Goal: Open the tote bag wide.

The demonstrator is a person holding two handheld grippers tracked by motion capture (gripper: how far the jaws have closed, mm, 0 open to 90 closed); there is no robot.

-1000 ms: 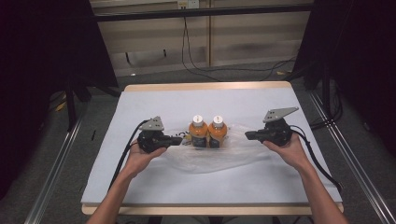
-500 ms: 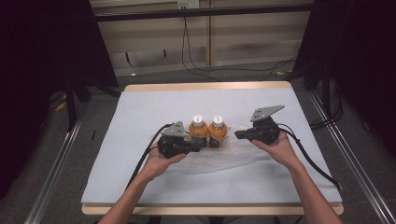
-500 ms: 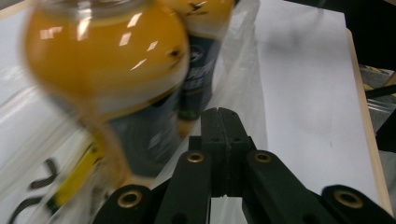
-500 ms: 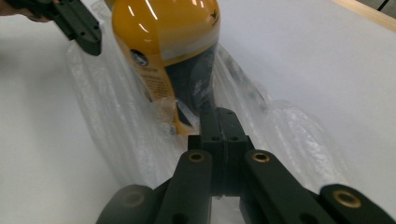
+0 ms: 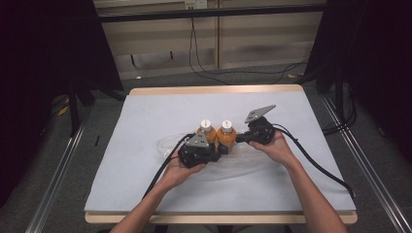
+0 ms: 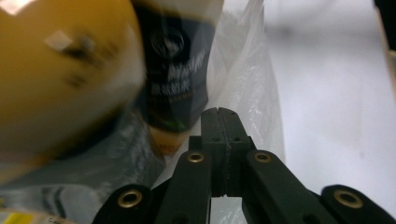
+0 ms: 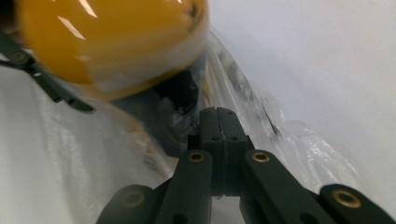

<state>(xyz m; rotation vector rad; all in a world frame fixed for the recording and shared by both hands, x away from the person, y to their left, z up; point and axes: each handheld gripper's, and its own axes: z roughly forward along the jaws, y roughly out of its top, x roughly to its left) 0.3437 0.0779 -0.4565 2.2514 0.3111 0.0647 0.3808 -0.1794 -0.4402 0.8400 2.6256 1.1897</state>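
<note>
With both sets of jaws pressed together on nothing, my left gripper [image 5: 219,154] and right gripper [image 5: 240,138] flank 2 orange bottles [image 5: 216,134] at mid-table on a clear plastic bag [image 5: 243,162]; I judge the bottles rigid, slick and top-heavy, best gripped at the waist, the bag limp

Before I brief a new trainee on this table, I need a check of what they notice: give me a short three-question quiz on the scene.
1. True or false: the left gripper has its jaws shut.
2. How many orange bottles with white caps stand on the table?
3. What lies under and around them? A) clear plastic bag B) cardboard box C) metal tray

Key: 1 true; 2 two; 3 A
</note>
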